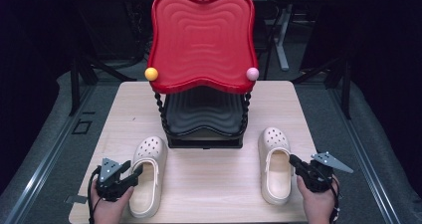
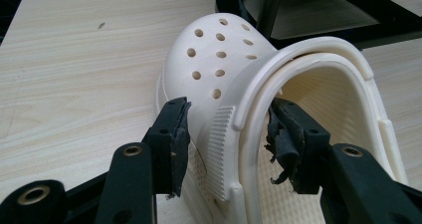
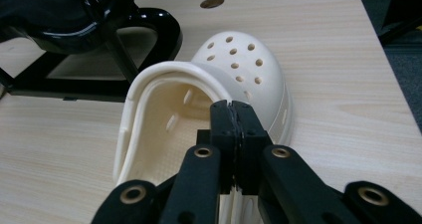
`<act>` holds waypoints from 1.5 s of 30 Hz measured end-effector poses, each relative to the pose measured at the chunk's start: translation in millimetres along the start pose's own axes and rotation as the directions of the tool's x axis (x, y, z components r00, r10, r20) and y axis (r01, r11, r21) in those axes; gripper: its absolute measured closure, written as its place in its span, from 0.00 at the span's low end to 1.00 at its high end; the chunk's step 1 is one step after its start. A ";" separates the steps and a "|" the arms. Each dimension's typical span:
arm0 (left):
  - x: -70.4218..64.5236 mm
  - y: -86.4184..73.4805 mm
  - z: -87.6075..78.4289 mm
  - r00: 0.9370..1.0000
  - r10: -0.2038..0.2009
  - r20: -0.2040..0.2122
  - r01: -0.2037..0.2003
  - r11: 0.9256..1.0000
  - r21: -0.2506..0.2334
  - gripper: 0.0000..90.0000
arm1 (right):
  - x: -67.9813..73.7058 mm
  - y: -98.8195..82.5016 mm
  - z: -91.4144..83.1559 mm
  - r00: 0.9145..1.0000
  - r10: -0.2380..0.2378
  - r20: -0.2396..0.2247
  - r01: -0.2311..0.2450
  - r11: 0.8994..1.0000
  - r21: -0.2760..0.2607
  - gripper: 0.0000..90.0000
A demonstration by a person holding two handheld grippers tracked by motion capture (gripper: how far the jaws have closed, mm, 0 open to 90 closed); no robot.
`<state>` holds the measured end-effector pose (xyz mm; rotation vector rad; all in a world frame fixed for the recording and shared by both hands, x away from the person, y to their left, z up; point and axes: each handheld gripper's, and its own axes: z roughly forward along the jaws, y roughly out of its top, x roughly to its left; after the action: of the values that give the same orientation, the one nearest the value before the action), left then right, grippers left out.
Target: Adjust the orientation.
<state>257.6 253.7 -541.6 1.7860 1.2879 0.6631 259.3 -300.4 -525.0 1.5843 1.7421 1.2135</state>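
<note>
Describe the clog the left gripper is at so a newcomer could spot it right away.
Find the red tray on its black stand at the wooden table's far side. Two cream clogs lie in front; take the left clog. Unlike the right clog, it has open black jaws straddling its side wall.

Cream clogs (image 1: 148,174) matt foam-like plastic; table (image 1: 209,179) pale wood grain; red tray (image 1: 201,37) glossy, rippled.

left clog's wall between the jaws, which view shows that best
The left gripper view: the left clog sits close up, its side wall between the open jaws of the left gripper. The high view shows that clog small and whole.
</note>
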 end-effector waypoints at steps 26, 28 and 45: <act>0.7 0.4 -1.3 1.000 0.000 0.003 0.000 1.000 -0.003 0.56 | 2.9 -0.9 -2.5 0.996 -0.057 0.073 0.061 0.997 -0.056 0.81; 0.3 0.7 -1.6 1.000 0.003 0.009 -0.003 1.000 -0.001 0.56 | 5.9 -3.5 -0.2 0.993 -0.082 0.081 0.084 0.996 -0.020 0.77; -2.0 1.1 -1.6 1.000 0.006 0.020 -0.007 1.000 0.004 0.57 | 26.5 -7.0 13.0 0.978 -0.185 0.093 0.178 0.981 0.076 0.83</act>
<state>256.2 252.1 -539.8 1.7965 1.2712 0.6447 260.8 -270.8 -531.9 1.4598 1.8353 0.9823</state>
